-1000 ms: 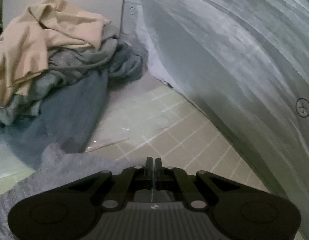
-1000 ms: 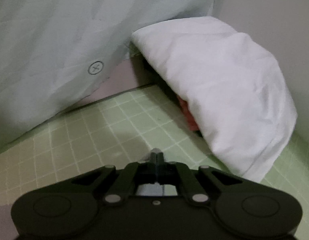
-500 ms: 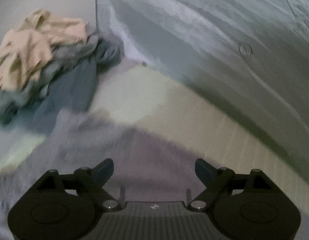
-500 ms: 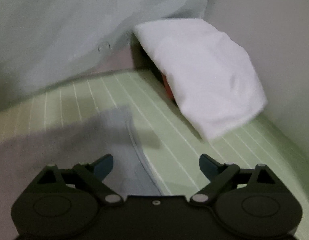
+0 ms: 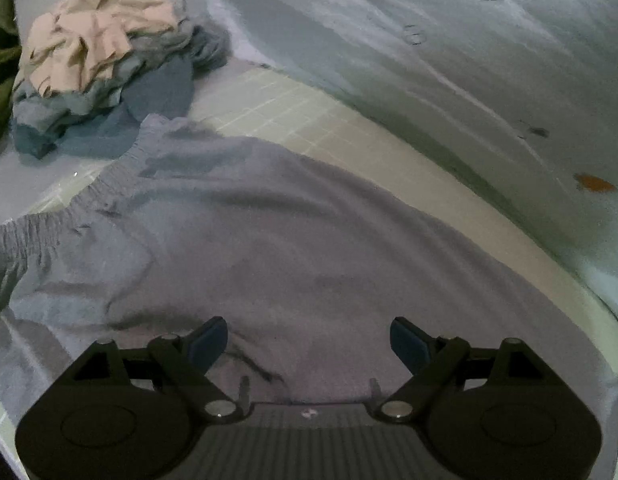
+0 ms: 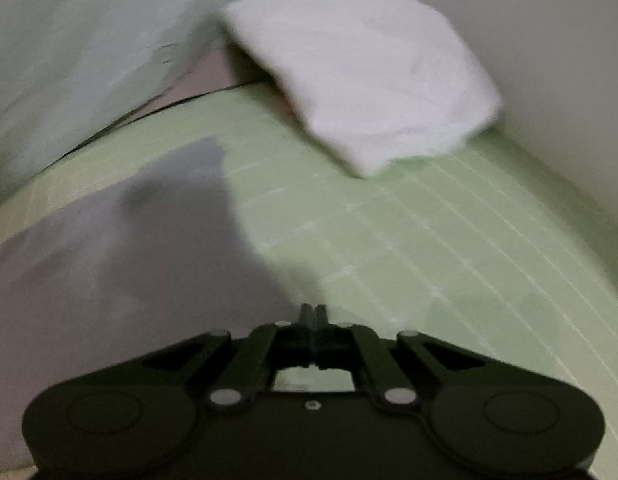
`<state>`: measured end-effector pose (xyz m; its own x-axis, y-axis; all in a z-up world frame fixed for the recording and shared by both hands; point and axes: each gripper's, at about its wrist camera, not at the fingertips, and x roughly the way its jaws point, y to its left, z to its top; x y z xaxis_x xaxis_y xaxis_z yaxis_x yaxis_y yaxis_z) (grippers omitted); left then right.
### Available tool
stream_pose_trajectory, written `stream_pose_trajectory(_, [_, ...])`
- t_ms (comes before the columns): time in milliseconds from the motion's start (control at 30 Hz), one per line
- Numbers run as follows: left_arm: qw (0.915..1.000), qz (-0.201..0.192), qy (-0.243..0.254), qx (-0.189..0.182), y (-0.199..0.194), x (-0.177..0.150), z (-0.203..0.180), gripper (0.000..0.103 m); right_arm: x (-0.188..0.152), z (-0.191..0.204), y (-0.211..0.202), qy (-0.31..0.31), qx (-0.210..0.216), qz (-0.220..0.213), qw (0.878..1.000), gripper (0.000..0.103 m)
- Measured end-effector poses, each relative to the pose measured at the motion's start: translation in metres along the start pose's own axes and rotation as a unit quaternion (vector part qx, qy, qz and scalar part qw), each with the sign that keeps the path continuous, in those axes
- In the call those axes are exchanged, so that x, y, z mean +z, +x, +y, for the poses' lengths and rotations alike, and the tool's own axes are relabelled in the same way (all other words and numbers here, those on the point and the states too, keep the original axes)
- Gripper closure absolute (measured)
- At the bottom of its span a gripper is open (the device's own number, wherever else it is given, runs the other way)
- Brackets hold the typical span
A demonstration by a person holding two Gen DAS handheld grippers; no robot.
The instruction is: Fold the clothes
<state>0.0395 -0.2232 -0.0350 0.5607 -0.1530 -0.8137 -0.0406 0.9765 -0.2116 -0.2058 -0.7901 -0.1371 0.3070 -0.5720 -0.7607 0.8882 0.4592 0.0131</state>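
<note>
A grey pair of shorts [image 5: 293, 224] lies spread flat on the green checked sheet [image 5: 277, 108], its gathered waistband [image 5: 61, 220] at the left. My left gripper [image 5: 309, 340] is open and empty, hovering over the shorts. In the right wrist view the shorts' end [image 6: 141, 248] lies at the left. My right gripper [image 6: 313, 314] is shut with nothing visible between its fingers, above the sheet [image 6: 449, 248] just beside the shorts' edge.
A pile of beige, grey and blue clothes [image 5: 101, 68] sits at the far left. A pale quilt [image 5: 449, 60] runs along the back. A white pillow [image 6: 361, 68] lies at the far right against the wall.
Both grippers let go of the shorts, opened and drew back, leaving them flat on the sheet. The right gripper has since shut again with nothing in it.
</note>
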Motion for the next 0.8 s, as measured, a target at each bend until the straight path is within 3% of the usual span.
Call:
stream_pose_trajectory(33, [0.9999, -0.005, 0.012, -0.004, -0.006, -0.005, -0.001, 0.014, -0.001, -0.010, -0.009, 0.013, 0.007, -0.008, 1.000, 0.097])
stream_pose_trajectory(67, [0.9998, -0.010, 0.020, -0.002, -0.012, -0.011, 0.000, 0.014, -0.005, -0.020, -0.018, 0.023, 0.015, -0.018, 0.999, 0.077])
stream_pose_trajectory(100, [0.9995, -0.014, 0.028, 0.000, -0.017, -0.016, 0.001, 0.014, -0.009, -0.029, -0.028, 0.036, 0.024, -0.027, 0.999, 0.042])
stream_pose_trajectory(167, [0.9987, -0.023, 0.045, 0.004, -0.028, -0.027, 0.003, 0.014, -0.026, -0.051, -0.046, 0.081, 0.048, -0.040, 0.995, 0.011])
stream_pose_trajectory(233, [0.9986, -0.019, 0.049, 0.001, -0.035, -0.039, 0.007, 0.014, -0.053, -0.077, -0.061, 0.170, 0.089, -0.030, 0.981, 0.010])
stream_pose_trajectory(267, [0.9988, -0.013, 0.047, 0.000, -0.036, -0.045, 0.009, 0.014, -0.066, -0.089, -0.067, 0.217, 0.109, -0.021, 0.970, 0.002])
stream_pose_trajectory(333, [0.9989, -0.007, 0.045, 0.008, -0.037, -0.058, 0.010, 0.014, -0.097, -0.106, -0.079, 0.283, 0.133, -0.013, 0.950, 0.000])
stream_pose_trajectory(533, [0.9989, 0.007, 0.038, 0.026, -0.042, -0.096, 0.016, 0.014, -0.162, -0.137, -0.124, 0.329, 0.109, -0.007, 0.938, 0.000])
stream_pose_trajectory(800, [0.9985, 0.048, -0.015, 0.024, -0.033, -0.124, 0.038, 0.014, -0.193, -0.139, -0.142, 0.311, 0.142, 0.037, 0.939, 0.000])
